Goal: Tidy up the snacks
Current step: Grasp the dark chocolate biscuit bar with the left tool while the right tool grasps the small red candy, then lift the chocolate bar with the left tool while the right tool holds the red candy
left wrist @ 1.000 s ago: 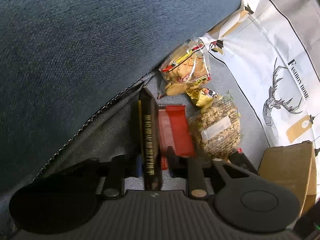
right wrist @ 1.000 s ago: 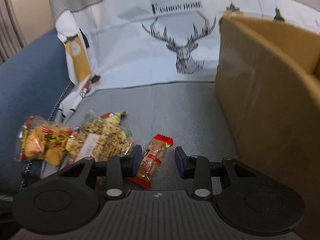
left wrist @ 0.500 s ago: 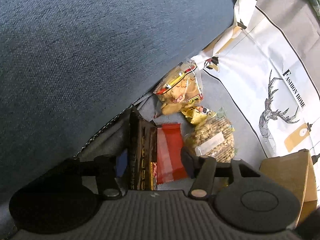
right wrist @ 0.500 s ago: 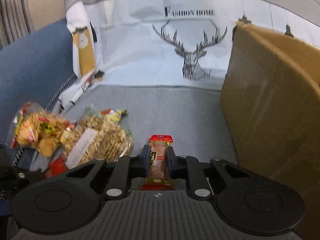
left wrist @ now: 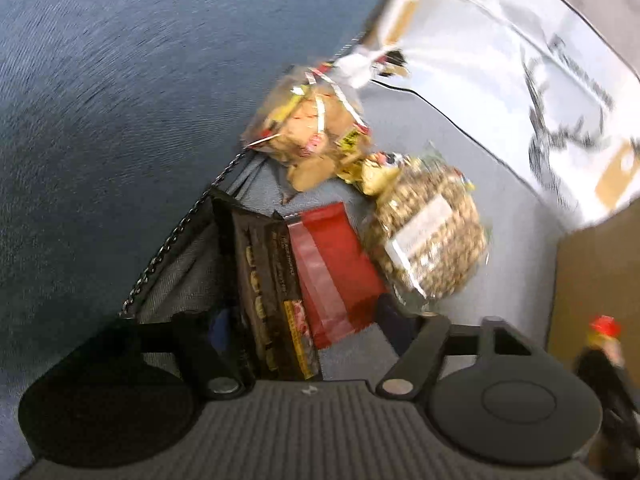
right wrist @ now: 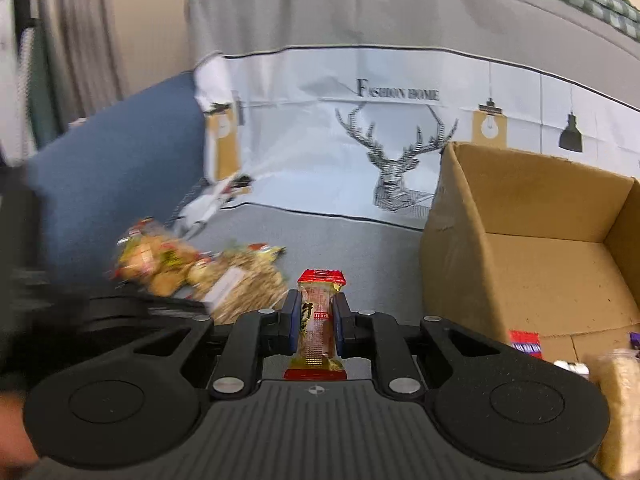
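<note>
In the left wrist view my left gripper [left wrist: 308, 320] is open, pointing down at the grey seat. A black snack pack [left wrist: 260, 280] leans beside its left finger, and a flat red packet [left wrist: 332, 264] lies between the fingers. Further off lie a clear bag of cookies [left wrist: 308, 128] and a bag of nuts [left wrist: 428, 240]. My right gripper [right wrist: 316, 316] is shut on a red-and-gold snack bar [right wrist: 318, 320], held above the seat. The cardboard box [right wrist: 520, 260] stands to its right. The cookies [right wrist: 156, 260] and nuts [right wrist: 244, 284] show blurred at the left.
A blue sofa arm [left wrist: 120, 100] rises on the left. A white cloth with a deer print [right wrist: 320, 140] covers the backrest. The box holds a red-and-purple packet [right wrist: 525, 343] and another bag [right wrist: 616, 400]. Box wall [left wrist: 592, 280] stands at the right.
My left gripper opened off the black pack, which now leans over, and the hand shifted and rolled. My right gripper shut on the snack bar and lifted it off the seat.
</note>
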The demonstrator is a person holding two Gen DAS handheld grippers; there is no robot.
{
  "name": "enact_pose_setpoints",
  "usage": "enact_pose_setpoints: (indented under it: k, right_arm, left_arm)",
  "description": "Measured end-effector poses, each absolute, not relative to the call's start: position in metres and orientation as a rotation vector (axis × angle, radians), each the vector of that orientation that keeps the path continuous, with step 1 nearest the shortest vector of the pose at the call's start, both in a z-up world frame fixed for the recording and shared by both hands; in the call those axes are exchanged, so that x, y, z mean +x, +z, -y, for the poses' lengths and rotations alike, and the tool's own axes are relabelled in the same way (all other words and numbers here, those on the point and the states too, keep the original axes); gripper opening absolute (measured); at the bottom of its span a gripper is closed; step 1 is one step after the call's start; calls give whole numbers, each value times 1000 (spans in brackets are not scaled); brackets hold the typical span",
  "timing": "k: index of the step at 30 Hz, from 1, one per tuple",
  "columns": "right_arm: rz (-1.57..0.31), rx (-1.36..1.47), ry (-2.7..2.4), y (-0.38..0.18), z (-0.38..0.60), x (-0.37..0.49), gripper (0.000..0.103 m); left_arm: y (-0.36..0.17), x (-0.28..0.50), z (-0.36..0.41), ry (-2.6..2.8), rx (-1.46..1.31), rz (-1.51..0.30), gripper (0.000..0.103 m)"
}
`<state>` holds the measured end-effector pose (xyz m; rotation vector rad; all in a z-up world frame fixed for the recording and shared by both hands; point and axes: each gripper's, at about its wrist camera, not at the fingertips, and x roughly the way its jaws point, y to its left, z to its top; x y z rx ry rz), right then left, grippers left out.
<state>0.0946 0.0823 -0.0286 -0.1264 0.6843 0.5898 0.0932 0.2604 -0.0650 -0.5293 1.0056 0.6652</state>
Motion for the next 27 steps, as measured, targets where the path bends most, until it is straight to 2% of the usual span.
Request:
enact_pose_setpoints:
  k: [3, 4, 7, 13, 19, 27]
  right_arm:
    - [-673, -138, 631, -11, -66, 72, 17]
    - [-681, -131, 644, -6, -59, 64, 17]
    - [-693, -117, 677, 2, -45, 40, 17]
    - [-718, -161, 764, -8, -29, -16, 17]
    - [-729, -214, 802, -35, -23, -47, 17]
    - [-803, -293, 781, -76, -31, -39, 17]
  left_arm:
    - [-65, 90, -254, 642, -475, -1003, 38]
    - [-64, 88, -253, 627, -470, -1001, 26]
    - [-64, 78, -252, 587, -462, -1011, 16]
    - [-57, 40, -257, 379, -583, -1015, 16]
    - [-31, -6, -219, 143, -451, -950, 16]
    - [-55, -53, -195, 154, -487, -904, 16]
